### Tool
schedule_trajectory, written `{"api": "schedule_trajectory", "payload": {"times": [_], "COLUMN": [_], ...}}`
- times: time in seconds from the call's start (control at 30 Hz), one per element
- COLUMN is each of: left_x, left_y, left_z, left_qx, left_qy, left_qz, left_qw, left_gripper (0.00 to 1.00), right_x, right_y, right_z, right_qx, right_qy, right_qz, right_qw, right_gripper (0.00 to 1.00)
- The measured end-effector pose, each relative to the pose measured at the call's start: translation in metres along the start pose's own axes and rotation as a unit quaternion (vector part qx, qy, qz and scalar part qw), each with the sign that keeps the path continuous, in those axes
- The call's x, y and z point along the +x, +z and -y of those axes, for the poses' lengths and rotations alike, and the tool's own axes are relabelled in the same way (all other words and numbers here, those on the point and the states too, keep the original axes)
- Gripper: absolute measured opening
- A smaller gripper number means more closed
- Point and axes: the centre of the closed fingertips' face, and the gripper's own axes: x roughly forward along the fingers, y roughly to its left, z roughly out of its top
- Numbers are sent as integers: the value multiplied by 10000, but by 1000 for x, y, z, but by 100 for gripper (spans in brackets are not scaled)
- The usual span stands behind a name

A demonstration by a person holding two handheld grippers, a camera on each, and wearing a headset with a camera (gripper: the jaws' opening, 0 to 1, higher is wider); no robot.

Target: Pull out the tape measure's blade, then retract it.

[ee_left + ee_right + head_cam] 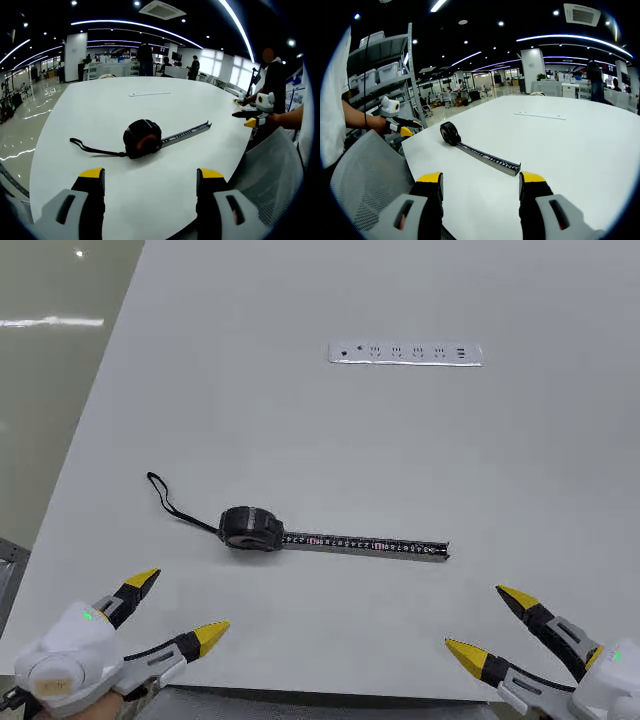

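A black tape measure (251, 528) lies on the white table (330, 430), its blade (365, 545) pulled out to the right and lying flat, ending in a hook tip (445, 552). Its black wrist strap (170, 502) trails to the left. In the left gripper view the case (142, 138) sits ahead of the yellow-tipped jaws, blade (187, 133) running away right. In the right gripper view the blade end (512, 168) lies just ahead of the jaws, the case (450, 133) farther off. My left gripper (178, 610) and right gripper (493, 625) hover open near the table's front edge, holding nothing.
A white power strip (405, 353) lies flat at the far side of the table. The table's left edge drops to a glossy floor (50, 360). A grey mesh chair back (365, 185) sits by the front edge. People stand far behind in the office.
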Motion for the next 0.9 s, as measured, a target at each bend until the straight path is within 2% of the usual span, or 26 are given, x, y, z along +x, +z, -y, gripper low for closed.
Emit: {"api": "schedule_trajectory", "payload": {"times": [0.43,0.9], "left_x": [7,19], "left_y": [15,13], "left_z": [-4,-3], "left_qx": [-171,-194], "left_qy": [122,184], "left_qz": [89,-96], "left_qw": [9997,9996], "left_gripper": [75,75], "right_x": [7,16], "right_y": [9,11], "right_z": [0,3], "right_qx": [-33,-57], "right_qy": [54,81], "right_qz": [66,62], "right_qw": [10000,9999], "right_gripper": [61,61]}}
